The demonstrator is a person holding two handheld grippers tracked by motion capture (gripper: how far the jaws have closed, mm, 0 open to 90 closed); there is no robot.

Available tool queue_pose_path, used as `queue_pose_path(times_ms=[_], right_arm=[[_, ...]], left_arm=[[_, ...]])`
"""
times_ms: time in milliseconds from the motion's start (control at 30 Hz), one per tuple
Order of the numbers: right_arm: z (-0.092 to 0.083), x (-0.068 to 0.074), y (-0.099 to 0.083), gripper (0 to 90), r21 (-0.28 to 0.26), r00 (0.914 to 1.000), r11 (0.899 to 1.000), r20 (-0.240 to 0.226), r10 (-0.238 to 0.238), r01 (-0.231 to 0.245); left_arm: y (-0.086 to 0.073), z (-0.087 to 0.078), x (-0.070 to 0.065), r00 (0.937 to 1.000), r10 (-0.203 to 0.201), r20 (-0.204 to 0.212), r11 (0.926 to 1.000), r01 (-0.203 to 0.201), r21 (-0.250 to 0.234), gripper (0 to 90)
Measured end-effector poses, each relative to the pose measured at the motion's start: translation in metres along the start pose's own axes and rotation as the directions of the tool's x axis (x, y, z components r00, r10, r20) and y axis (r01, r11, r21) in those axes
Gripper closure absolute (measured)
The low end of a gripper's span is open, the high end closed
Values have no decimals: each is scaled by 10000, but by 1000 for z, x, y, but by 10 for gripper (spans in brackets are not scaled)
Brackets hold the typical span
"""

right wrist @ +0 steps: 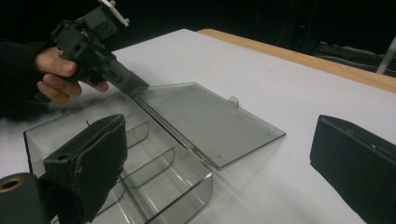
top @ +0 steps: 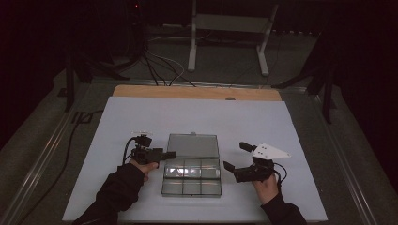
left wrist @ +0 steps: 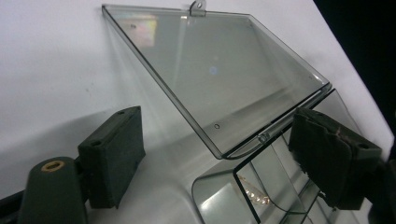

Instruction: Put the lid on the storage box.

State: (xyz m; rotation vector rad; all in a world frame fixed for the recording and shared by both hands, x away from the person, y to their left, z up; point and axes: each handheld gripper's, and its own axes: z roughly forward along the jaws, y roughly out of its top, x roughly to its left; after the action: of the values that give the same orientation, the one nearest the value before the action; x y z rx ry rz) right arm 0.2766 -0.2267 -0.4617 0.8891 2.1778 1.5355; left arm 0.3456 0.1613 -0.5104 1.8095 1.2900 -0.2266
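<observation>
High view: clear compartment box (top: 191,182) low in the middle of the frame on the white sheet (top: 141,117) over the table (top: 197,92), its lid (top: 193,146) thrown back flat just above it. Left gripper (top: 168,154) at the box's upper left corner by the hinge, fingers apart with nothing clamped. Right gripper (top: 237,156) to the right of the box, well clear of it, fingers spread wide and empty. Dark room behind, a metal stand (top: 228,29) and loose cables (top: 157,63) at the top.

Left gripper view: lid (left wrist: 219,74) across the upper middle, box corner (left wrist: 243,186) lower right, something small and pale inside one compartment, too blurred to name. Fingers (left wrist: 112,154) straddling the hinge end without pressing. Probably best to close squarely on the lid's edge near the hinge, not on the thin box wall, and swing it slowly so the box does not slide.

Right gripper view: box (right wrist: 140,163) lower left, lid (right wrist: 210,121) in the centre, left gripper (right wrist: 126,84) upper left at the hinge. Steadying the box from this side likely useful.
</observation>
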Motion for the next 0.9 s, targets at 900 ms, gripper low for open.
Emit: queue_pose_path(times_ms=[900], right_arm=[[2,0,0,40,59,10000,10000,-80,25,-25]], left_arm=[[9,13,16,9869,-1322,929,9906,1283,463,564]])
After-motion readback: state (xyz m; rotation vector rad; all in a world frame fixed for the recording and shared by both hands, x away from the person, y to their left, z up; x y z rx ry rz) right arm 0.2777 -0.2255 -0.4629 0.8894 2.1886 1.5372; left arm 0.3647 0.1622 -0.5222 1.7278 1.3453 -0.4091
